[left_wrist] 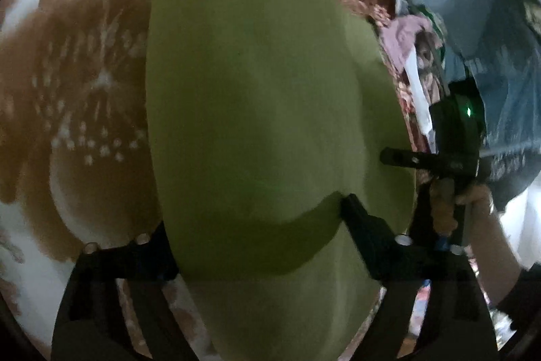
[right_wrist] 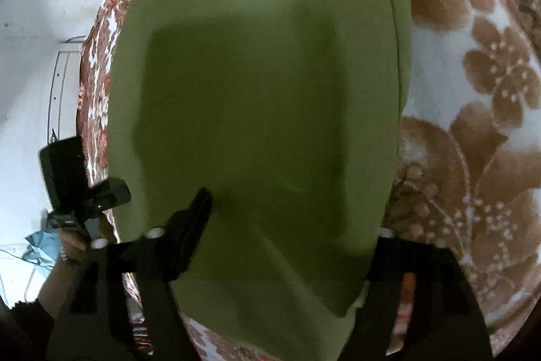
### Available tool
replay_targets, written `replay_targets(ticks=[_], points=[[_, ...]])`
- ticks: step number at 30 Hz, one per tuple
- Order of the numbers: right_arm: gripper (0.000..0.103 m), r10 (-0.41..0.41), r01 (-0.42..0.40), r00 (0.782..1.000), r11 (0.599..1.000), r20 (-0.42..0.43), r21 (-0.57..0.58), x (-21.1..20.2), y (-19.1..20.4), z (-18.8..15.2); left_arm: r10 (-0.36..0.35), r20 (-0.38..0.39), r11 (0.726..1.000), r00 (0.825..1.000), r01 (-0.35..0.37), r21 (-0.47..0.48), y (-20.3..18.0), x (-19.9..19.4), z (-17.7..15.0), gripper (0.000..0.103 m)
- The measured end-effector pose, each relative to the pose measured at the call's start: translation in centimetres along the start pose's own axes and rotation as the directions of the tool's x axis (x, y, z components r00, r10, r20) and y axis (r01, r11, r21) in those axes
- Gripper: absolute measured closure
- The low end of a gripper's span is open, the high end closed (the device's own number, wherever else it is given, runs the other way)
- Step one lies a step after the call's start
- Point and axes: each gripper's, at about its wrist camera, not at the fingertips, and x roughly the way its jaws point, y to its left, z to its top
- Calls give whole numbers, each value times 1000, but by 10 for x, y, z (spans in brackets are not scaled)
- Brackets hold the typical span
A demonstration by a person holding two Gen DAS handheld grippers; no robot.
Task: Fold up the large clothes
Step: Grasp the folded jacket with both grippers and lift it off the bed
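Note:
A plain olive-green garment (left_wrist: pixel 257 90) lies flat on a bed cover with a brown and white flower print (left_wrist: pixel 74 63). My left gripper (left_wrist: pixel 253 222) stands wide open over its near end. The right finger rests on the cloth and the left finger sits at the cloth's left edge, partly hidden. At the garment's right edge I see one of my right gripper's fingers (left_wrist: pixel 399 158). In the right wrist view the same garment (right_wrist: pixel 263 73) fills the middle. My right gripper (right_wrist: pixel 292 213) is wide open astride its near end, with the cloth between the fingers.
A heap of mixed clothes (left_wrist: pixel 405 36) and a blue-grey cloth (left_wrist: pixel 490 39) lie beyond the bed's right side. A person's hand (left_wrist: pixel 473 198) holds the right tool. The bed's edge (right_wrist: pixel 98 73) borders a white floor (right_wrist: pixel 33 22) with a cable. My left gripper's body (right_wrist: pixel 67 171) is beside it.

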Motion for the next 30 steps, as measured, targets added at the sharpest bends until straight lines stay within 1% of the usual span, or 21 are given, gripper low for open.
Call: replay_targets(ticks=[1,2,4,6,8,10,11,12,13,14,15,16,17,19,21,24,25,26,27,29,30], points=[[12,8,-8,1000,1000,-9,13,9,-7,2,-36,-8,998,999,36,-45,14,6,-1,9],[10,10,-10,1000,1000,-13,18,20,-15,3,-58,5,997,998,58,-44,19,8,-2,7],[10,37,-38,999,999,5,23,26,-20,8,-43,15,999,999,43,0,14,10,-2,6],[12,43,-44,999,998,17,55,24,-21,9,-40,20,999,999,40,-12,13,9,-2,6],[14,-4,2,999,999,32,54,15,-18,8,-32,23,999,999,32,-15,11,5,-5,7],[13,-91,89,994,995,58,37,4,-15,8,-19,19,1000,1000,19,-13,7,5,-5,7],[13,-95,93,994,995,59,31,2,-16,7,-17,18,1000,1000,17,-15,7,4,-7,7],[13,-67,65,997,997,44,33,6,-19,7,-17,20,1000,1000,17,-20,5,5,-6,9],[14,-17,16,1000,998,20,53,13,-22,7,-51,15,998,999,52,-37,3,7,-7,15],[20,28,-28,1000,998,11,65,18,-22,7,-85,7,995,996,85,-52,3,10,-9,19],[25,63,-63,998,996,-3,59,23,-16,7,-79,17,996,997,79,-49,0,11,-10,20],[41,75,-75,997,997,-12,36,23,-7,7,-65,23,997,998,65,-33,-8,11,-10,22],[48,93,-93,996,996,-18,13,21,3,7,-59,26,998,998,59,-18,-15,9,-9,26],[48,100,-101,995,994,-24,-42,17,20,6,-83,49,996,995,84,-28,-15,3,-11,30],[34,85,-85,996,996,-25,-6,31,13,9,-56,40,997,998,58,-54,-6,12,-12,31],[31,142,-142,990,990,-14,21,50,3,11,-67,34,991,997,70,-116,8,23,-9,40],[38,150,-149,989,988,-13,36,50,4,12,-61,25,990,998,63,-124,6,21,-8,49],[53,149,-149,989,988,-15,32,48,6,11,-63,14,990,998,65,-125,2,18,-8,63],[60,161,-160,987,987,-17,30,43,10,7,-68,4,992,998,68,-108,-6,13,-8,69],[84,175,-175,984,984,-11,40,33,15,1,-24,0,999,1000,24,-23,-33,2,-7,77],[85,191,-191,981,981,-10,41,26,22,-4,-6,2,1000,1000,6,8,-44,-3,-7,78]])
